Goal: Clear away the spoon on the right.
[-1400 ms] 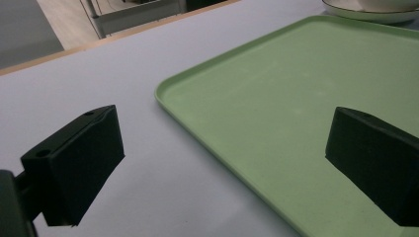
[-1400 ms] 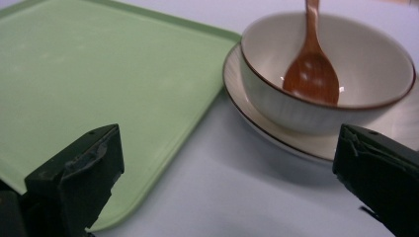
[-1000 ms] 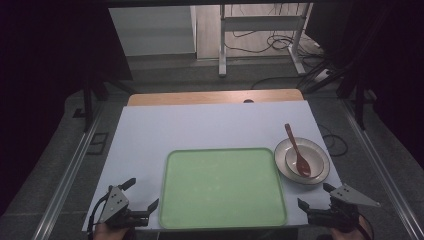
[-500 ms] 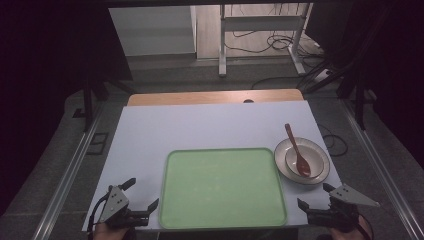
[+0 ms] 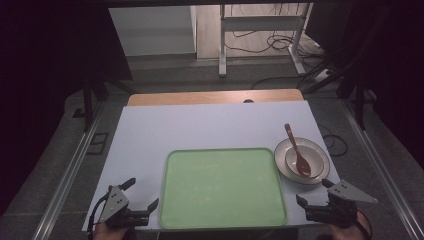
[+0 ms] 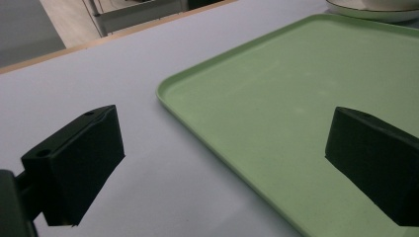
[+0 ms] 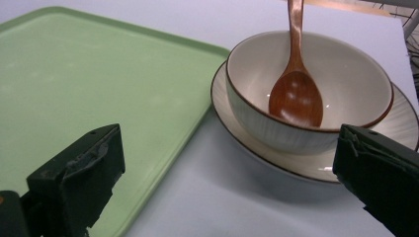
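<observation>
A pale green tray (image 5: 222,187) (image 6: 296,98) (image 7: 74,74) lies empty at the front middle of the white table. To its right a white bowl (image 5: 305,161) (image 7: 306,98) sits on a plate (image 5: 282,162) (image 7: 385,148), with a brown wooden spoon (image 5: 297,152) (image 7: 295,84) resting in the bowl. My left gripper (image 5: 142,198) (image 6: 222,168) hovers open at the front left, its jaws straddling the tray's left edge. At the front right my right gripper (image 5: 315,192) (image 7: 227,182) is open too, pointing at the bowl from just in front of it.
The white table top (image 5: 210,125) ends in a wooden strip (image 5: 215,97) at the far edge. Beyond it stand a metal frame (image 5: 260,35) and cables (image 5: 270,47) on the floor. Rails run along both table sides.
</observation>
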Tool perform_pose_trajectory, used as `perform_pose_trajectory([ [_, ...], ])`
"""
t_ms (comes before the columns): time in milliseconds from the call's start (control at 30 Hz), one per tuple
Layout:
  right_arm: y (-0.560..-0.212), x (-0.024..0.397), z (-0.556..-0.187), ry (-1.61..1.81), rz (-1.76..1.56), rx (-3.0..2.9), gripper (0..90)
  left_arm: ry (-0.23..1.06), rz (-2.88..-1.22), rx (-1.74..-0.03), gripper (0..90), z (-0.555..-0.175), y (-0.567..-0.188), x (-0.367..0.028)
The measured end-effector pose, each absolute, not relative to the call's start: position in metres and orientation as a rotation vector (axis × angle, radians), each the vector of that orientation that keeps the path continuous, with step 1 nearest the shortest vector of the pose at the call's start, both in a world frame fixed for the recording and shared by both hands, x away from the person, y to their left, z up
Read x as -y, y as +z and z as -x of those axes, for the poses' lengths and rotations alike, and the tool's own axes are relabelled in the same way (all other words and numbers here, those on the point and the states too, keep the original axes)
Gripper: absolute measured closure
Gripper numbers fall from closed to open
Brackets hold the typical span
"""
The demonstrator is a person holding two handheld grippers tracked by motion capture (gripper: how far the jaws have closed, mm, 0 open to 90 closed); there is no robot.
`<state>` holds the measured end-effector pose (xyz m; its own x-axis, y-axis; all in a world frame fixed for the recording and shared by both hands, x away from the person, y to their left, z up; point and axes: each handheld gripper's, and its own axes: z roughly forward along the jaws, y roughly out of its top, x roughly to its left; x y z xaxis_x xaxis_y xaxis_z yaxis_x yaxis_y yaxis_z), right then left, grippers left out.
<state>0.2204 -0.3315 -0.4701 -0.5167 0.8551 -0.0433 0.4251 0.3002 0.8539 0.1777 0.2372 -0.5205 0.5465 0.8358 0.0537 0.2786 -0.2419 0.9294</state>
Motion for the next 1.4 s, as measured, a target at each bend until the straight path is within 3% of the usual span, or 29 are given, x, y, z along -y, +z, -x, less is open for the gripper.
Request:
perform_pose_trajectory([
  [1400, -0.450, 0.332, -0.269, 1.105, -1.179, -2.120, 0.0, 0.668, -1.743, -0.946, 1.4, -0.178, -0.521, -0.242],
])
